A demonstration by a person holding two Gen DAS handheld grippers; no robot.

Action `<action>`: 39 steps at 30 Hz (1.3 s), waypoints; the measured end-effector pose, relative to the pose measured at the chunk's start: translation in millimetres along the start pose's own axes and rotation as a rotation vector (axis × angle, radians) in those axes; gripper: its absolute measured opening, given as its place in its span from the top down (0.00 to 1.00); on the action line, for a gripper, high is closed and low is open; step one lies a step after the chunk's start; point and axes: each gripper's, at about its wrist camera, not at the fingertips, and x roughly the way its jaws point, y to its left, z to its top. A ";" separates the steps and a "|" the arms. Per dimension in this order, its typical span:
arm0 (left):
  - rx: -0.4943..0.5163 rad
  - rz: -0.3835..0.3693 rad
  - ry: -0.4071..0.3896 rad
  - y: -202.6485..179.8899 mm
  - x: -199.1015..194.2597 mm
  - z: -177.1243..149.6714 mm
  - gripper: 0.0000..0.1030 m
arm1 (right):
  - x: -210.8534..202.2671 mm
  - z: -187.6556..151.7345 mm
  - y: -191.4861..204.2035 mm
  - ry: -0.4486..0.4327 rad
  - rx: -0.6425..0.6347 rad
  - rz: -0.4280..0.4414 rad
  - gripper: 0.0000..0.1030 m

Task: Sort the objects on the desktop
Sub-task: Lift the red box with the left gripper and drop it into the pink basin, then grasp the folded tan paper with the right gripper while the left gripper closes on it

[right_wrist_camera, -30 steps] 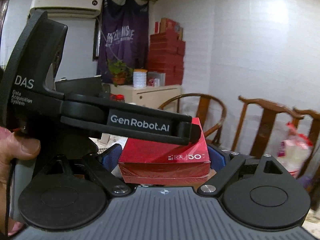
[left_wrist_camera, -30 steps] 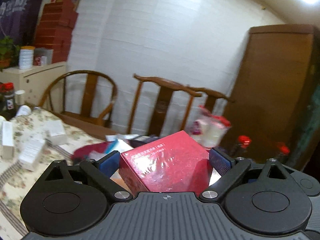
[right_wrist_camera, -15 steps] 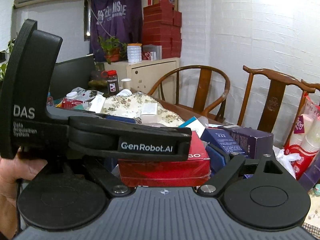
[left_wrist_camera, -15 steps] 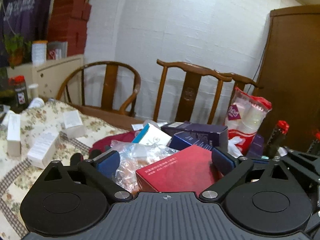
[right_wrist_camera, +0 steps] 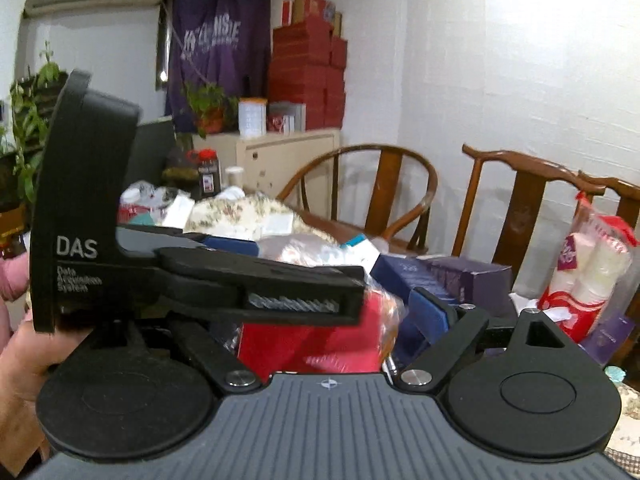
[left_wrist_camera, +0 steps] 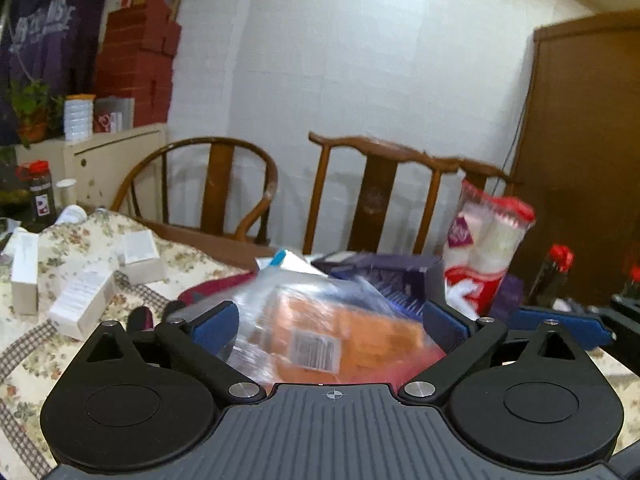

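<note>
A: status on the grippers?

B: my left gripper (left_wrist_camera: 330, 320) has its jaws spread wide, pads clear of everything; a clear crinkly plastic bag (left_wrist_camera: 320, 324) with orange contents and a barcode label lies between them, blurred; a strip of the red box (left_wrist_camera: 416, 364) shows under it.

A: and the right?

B: my right gripper (right_wrist_camera: 320, 320) is spread too; only its right blue pad shows, and it sits apart from the red box (right_wrist_camera: 312, 344); the left pad is hidden; I can't see any press on the box, so I read it as released; the box sits low between the jaws on the pile.

A: what's blocking?

B: the left gripper's black body crosses the right view and covers the box's top left; a hand (right_wrist_camera: 20, 356) holds it at the edge.

A: surroundings?

B: two dark blue cartons (right_wrist_camera: 452, 276) just beyond the bag; a sleeve of white cups (left_wrist_camera: 488, 248) in red-printed film further right; three small white cartons (left_wrist_camera: 84, 300) on the floral cloth (left_wrist_camera: 24, 360) to the left; two wooden chairs (left_wrist_camera: 380, 192) behind the table, one with a curved back, one with a straight splat.
</note>
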 end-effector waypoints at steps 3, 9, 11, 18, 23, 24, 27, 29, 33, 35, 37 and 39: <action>0.012 0.007 -0.026 -3.5 -15.0 2.7 0.00 | -20.3 1.0 -12.1 -0.024 0.036 0.021 0.12; 0.010 -0.030 -0.073 -10.6 -59.9 -16.4 0.00 | -57.0 -15.4 -38.8 -0.068 0.105 0.021 0.11; 0.042 -0.043 -0.078 -17.1 -72.9 -28.2 0.00 | -66.3 -25.9 -48.5 -0.059 0.123 0.038 0.11; 0.165 -0.118 -0.035 -52.7 -96.7 -81.4 0.00 | -115.9 -80.1 -67.6 0.010 0.096 0.023 0.11; 0.163 -0.193 -0.001 -66.0 -105.9 -115.8 0.00 | -157.2 -134.0 -77.2 0.065 0.047 -0.002 0.08; 0.177 -0.205 -0.002 -68.7 -110.5 -124.1 0.00 | -164.2 -144.6 -79.7 0.078 0.039 -0.013 0.08; 0.206 -0.217 -0.006 -73.1 -121.8 -147.1 0.00 | -182.4 -173.8 -87.6 0.105 0.044 -0.021 0.08; 0.283 -0.229 -0.002 -79.5 -126.7 -161.0 0.00 | -187.9 -188.4 -90.4 0.119 0.038 0.006 0.08; 0.558 -0.190 -0.036 -97.9 -127.0 -188.1 0.00 | -182.2 -194.8 -84.5 0.134 -0.101 0.049 0.08; 0.646 -0.210 -0.037 -102.3 -124.7 -196.7 0.00 | -172.1 -192.7 -80.1 0.149 -0.224 0.088 0.06; 0.680 -0.258 -0.022 -107.5 -121.8 -201.0 0.00 | -155.4 -187.7 -78.8 0.187 -0.310 0.140 0.06; 0.693 -0.289 -0.009 -110.7 -118.6 -204.4 0.00 | -138.4 -182.3 -80.3 0.239 -0.341 0.216 0.06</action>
